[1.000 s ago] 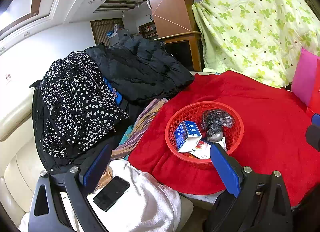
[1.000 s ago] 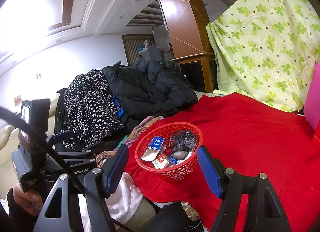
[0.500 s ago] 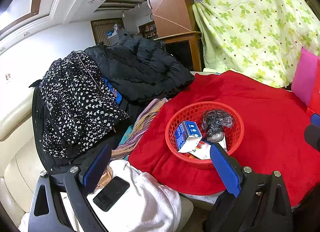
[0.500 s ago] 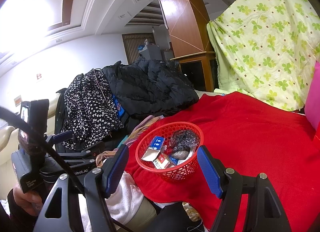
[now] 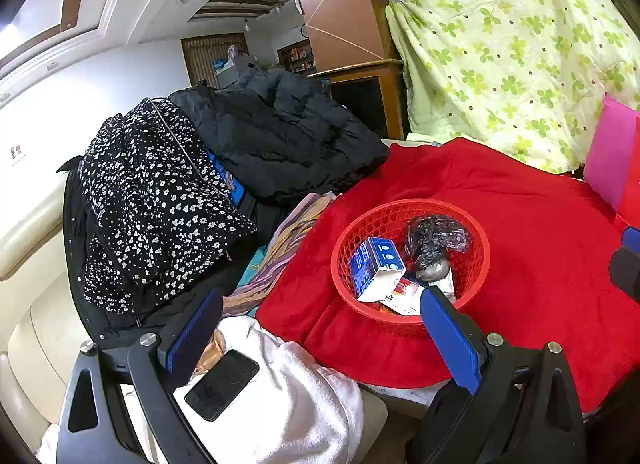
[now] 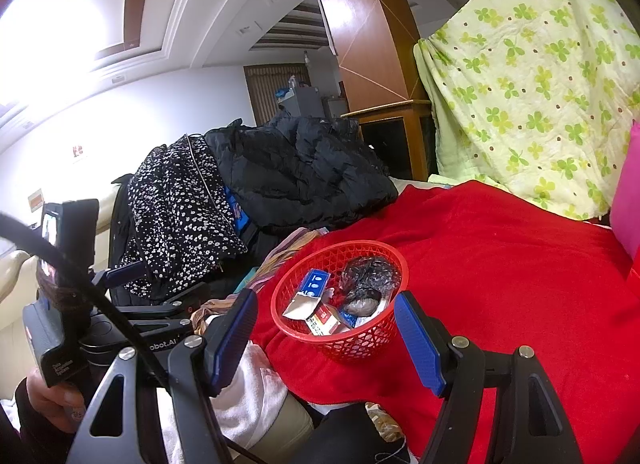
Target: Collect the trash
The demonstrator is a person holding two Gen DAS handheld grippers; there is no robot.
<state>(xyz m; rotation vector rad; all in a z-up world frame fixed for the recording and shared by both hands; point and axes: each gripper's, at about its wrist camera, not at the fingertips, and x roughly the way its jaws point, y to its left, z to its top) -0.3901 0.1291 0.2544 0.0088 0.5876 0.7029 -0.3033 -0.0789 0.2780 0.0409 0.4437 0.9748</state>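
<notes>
A red mesh basket (image 5: 472, 232) sits on a red blanket (image 5: 540, 224). It holds a blue and white carton (image 5: 376, 264), a crumpled black plastic bag (image 5: 434, 234) and a red and white pack (image 5: 400, 296). The basket also shows in the right wrist view (image 6: 360, 344), with the carton (image 6: 314, 284) and bag (image 6: 370, 276) inside. My left gripper (image 5: 320, 336) is open and empty, just short of the basket's near rim. My right gripper (image 6: 328, 332) is open and empty, with the basket between its fingers in view.
A black phone (image 5: 222, 384) lies on a white towel (image 5: 288, 416) at the near left. Dark jackets (image 5: 280, 140) and a floral garment (image 5: 152, 200) are piled at the left. A green clover sheet (image 5: 520, 56) hangs behind. A pink cushion (image 5: 608, 160) stands at the right.
</notes>
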